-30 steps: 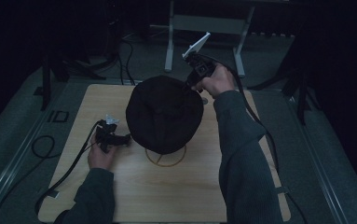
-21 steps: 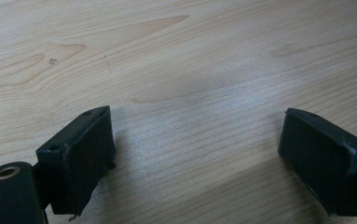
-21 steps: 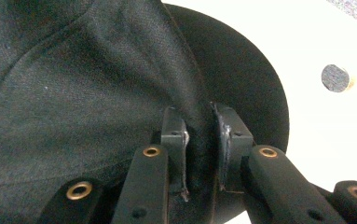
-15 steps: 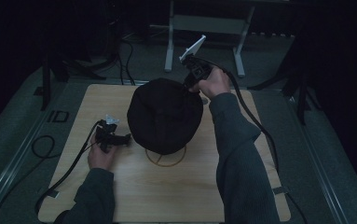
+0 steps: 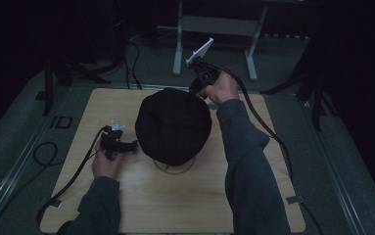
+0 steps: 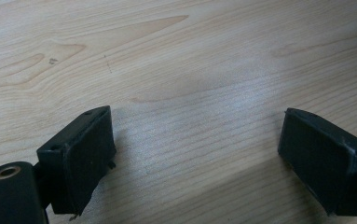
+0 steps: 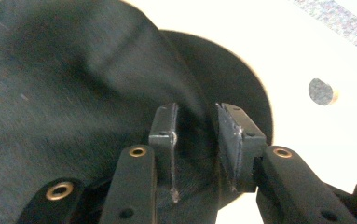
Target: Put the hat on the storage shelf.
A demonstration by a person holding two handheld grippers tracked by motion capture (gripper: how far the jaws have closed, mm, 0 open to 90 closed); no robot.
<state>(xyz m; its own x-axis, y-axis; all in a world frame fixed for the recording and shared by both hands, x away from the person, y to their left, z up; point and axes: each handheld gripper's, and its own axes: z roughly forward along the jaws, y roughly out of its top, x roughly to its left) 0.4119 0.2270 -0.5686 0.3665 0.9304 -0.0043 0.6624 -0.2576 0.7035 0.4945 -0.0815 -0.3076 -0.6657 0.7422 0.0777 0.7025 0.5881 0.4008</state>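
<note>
Found the black hat draped over a stand at the middle of the worktop, a little nearer the far edge than the near one. Saw the right gripper at the hat's far rim, tilted down onto the cloth. Noted in the right gripper view that the jaws had just been opening — released now, parted on either side of a raised fold of the hat, with the fabric between them and, as far as could be told, no longer pinched. Found the left gripper resting near the left edge of the worktop, just beside the hat, jaws spread wide over bare wood and holding nothing.

Judged the main risk to be a snag: cloth caught on a pad edge if the right gripper drew away before the jaws cleared the fold. Could have dragged the hat askew, or off the stand towards the far edge. Judged a second risk too — the stand rocked or tipped by any sideways pull, with nothing on the left side bracing it.
</note>
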